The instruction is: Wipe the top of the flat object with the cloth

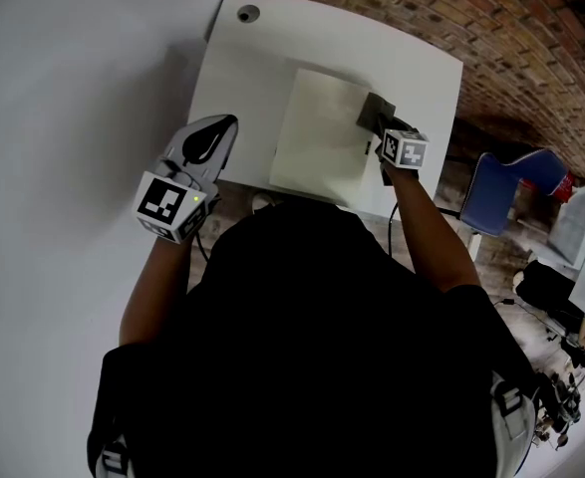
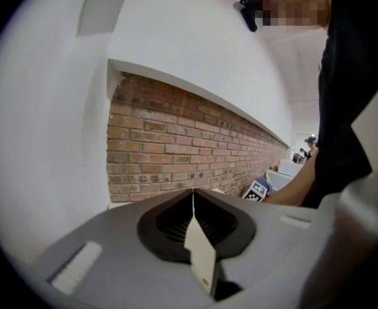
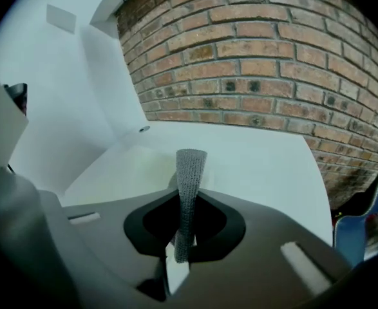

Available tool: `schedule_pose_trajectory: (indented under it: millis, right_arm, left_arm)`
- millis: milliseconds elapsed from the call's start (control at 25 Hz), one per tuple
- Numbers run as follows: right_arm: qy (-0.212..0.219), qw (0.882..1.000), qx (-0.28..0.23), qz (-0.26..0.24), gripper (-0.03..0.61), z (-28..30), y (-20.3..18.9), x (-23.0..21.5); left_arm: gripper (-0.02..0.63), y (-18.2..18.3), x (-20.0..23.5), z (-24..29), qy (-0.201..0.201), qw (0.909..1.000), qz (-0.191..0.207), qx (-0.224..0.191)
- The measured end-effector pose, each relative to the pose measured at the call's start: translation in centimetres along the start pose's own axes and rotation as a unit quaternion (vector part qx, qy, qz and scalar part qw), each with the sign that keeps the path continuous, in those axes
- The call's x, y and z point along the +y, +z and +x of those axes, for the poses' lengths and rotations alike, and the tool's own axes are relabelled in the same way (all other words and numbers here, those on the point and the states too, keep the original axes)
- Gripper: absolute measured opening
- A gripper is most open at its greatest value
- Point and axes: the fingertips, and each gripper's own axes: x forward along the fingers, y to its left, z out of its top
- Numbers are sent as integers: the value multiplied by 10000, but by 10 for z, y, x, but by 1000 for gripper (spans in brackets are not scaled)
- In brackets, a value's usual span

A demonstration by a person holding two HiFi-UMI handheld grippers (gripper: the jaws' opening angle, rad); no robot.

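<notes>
Atop flat object, right tongs pinch cloth.

On the table the board lies central, with the cloth on its 2 o'clock corner, in the right gripper. The left gripper sits at the table's 8 o'clock edge.

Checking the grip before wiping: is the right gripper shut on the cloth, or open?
Shut: the right gripper pinches the grey cloth, which sticks out beyond it.
</notes>
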Motion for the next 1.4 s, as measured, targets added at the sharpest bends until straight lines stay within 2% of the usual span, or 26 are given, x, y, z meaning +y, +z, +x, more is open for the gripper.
schedule_pose_trajectory:
  millis: [200, 400, 560, 760, 1080, 1400]
  right_arm:
    - [598, 9974, -387, -144, 12, -12, 31, 56]
    - [1273, 9906, -435, -260, 12, -12, 42, 124]
    - [1730, 9836, -407, -303, 12, -6, 41, 173]
    - [2107, 9767, -198, -360, 12, -3, 25, 217]
    - [2188, 9746, 264, -393, 12, 18, -6, 247]
    - [1962, 9783, 596, -304, 12, 32, -34, 231]
  left_arm:
    - [3, -4, -1, -11, 135, 9999, -37, 15]
    - [3, -3, -6, -29, 242, 9997, -13, -58]
    - [3, -11, -3, -44, 406, 9991, -66, -59]
    - [3, -16, -5, -64, 551, 9984, -100, -52]
    - [3, -25, -3, -88, 788, 9967, -199, 28]
    - [3, -28, -8, -91, 786, 9964, -314, 87]
